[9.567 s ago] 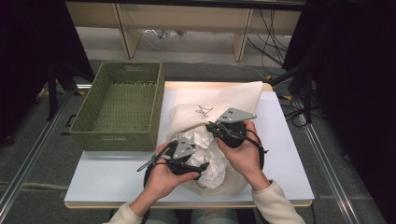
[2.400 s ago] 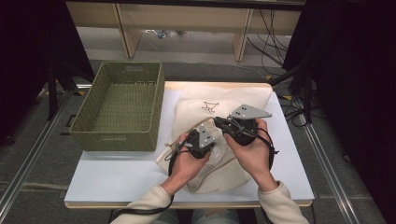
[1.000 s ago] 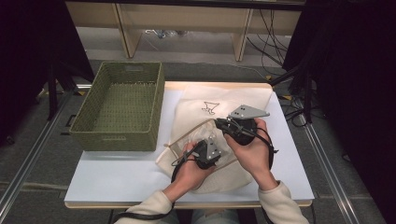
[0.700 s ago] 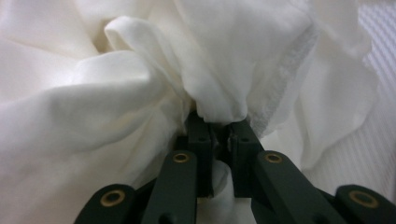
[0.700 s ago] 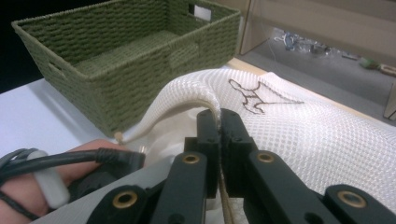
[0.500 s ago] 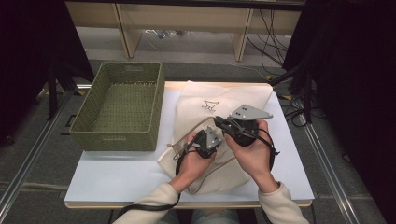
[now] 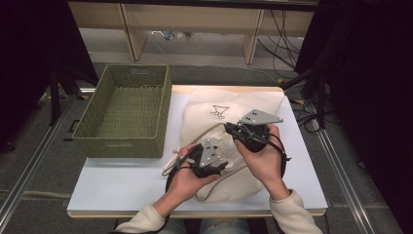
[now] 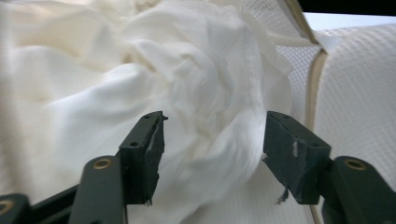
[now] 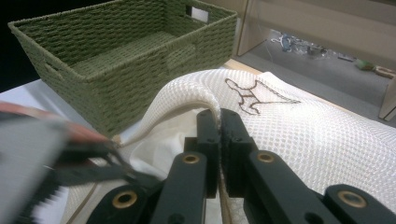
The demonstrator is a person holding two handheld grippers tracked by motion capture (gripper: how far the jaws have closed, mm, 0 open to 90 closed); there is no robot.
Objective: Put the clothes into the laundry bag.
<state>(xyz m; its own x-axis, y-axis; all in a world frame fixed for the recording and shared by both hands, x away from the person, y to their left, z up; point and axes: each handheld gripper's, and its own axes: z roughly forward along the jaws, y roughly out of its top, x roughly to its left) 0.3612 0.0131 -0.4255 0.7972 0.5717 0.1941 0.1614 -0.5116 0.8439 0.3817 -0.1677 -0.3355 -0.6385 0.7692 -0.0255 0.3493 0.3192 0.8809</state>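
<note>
The right claw [image 9: 219, 140] is clamped shut on the rim of a white mesh laundry bag [image 7: 243, 109], lifting that edge so the bag's mouth stands open toward the person. The left claw [image 8: 212, 154] stands about half open; its jaws have just been opening, and crumpled white cloth [image 8: 187, 107] lies between them without either pad pressing on it. From the left claw the cloth lies straight ahead, bunched in the bag's mouth, with the mesh wall and its tan-edged rim rising on the right in the left gripper view. In the high view the left claw [image 7: 207, 158] sits at the near end of the bag and the right claw [image 7: 243, 131] just beyond it, so the left hand [image 7: 187, 180] is the nearer one for pushing the cloth farther in. The bag's long axis runs from the person out across the bench [image 7: 122, 180].

The cloth is soft, thin and deeply wrinkled; the bag is an open honeycomb mesh with a dark hanger emblem [image 9: 254, 95] printed on it. A green woven basket [image 7: 129, 109], rectangular and empty, stands on the bench just left of the bag.
</note>
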